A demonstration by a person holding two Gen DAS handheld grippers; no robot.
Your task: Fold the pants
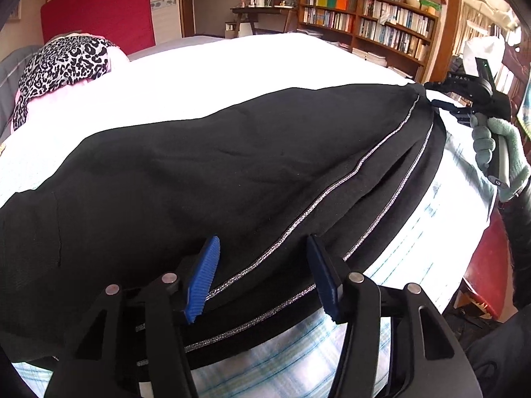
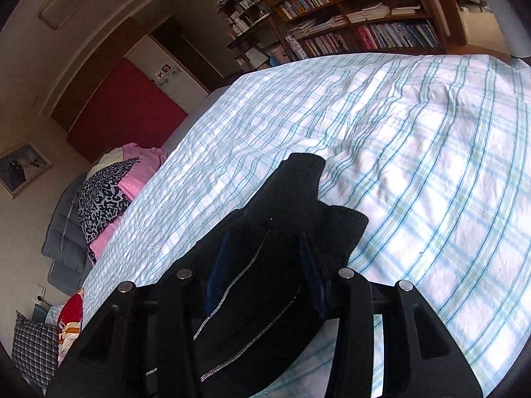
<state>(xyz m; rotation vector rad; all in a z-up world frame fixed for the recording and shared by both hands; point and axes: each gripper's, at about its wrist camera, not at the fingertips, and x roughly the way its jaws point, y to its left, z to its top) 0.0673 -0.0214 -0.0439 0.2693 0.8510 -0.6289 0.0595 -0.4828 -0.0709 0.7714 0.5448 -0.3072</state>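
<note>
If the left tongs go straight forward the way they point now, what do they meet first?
Most likely the black pants. The left tongs stand open just over the striped edge of the pants, which lie on the bed. How far above the cloth they hang is unclear, so they may skim it before touching.

Your bed point(image 2: 415, 152) wears a white sheet checked in blue and green. At its far left edge you have a leopard-print cloth point(image 1: 63, 66) lying over pink fabric point(image 2: 139, 172), with a grey quilted cover point(image 2: 63, 232) beside them. Behind stands a wooden bookcase point(image 1: 365, 23) full of books, and a red panel point(image 1: 99, 10) covers the wall.
</note>
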